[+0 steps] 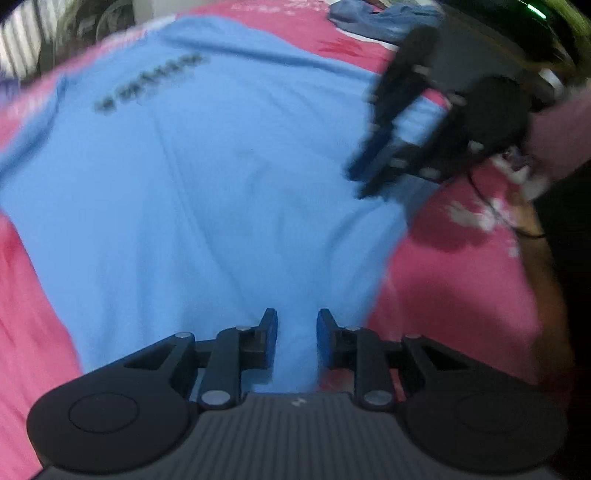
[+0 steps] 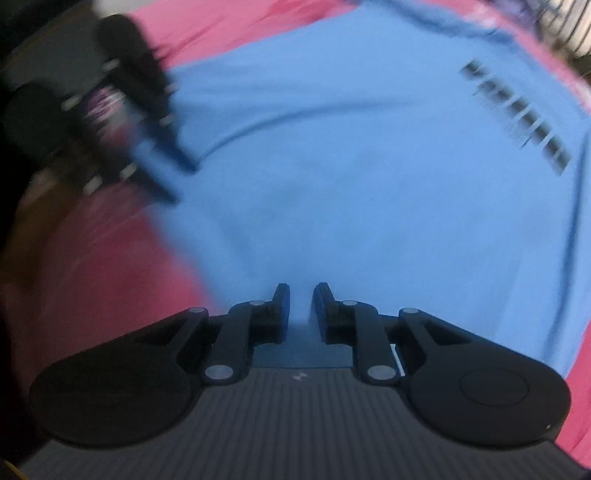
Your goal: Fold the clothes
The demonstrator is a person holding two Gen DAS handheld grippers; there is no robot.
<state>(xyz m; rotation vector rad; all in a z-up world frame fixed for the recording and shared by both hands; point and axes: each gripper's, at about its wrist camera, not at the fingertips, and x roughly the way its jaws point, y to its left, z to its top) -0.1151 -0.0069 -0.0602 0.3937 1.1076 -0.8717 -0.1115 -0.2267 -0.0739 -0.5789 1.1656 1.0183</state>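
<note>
A light blue shirt [image 1: 207, 177] lies spread flat over a pink cloth [image 1: 461, 288], filling the middle of both wrist views. Dark printed lettering [image 1: 147, 83] sits toward 10 o'clock in the left wrist view and toward 2 o'clock in the right wrist view, too blurred to read.

The left gripper [image 1: 296, 325] hangs over the near edge of the shirt at 6 o'clock, its fingers [image 1: 271, 332] a narrow gap apart with blue fabric showing between them; whether they pinch the cloth cannot be told. The right gripper [image 2: 300, 301] sits likewise at 6 o'clock in its own view, its fingers [image 2: 282, 306] parted by a slim gap over the shirt's edge, and its hold is equally unclear.

In the left wrist view the right gripper appears at 2 o'clock, blurred, above the shirt's side edge. A heap of blue clothes [image 1: 384, 18] lies at 1 o'clock, well apart from the shirt.
</note>
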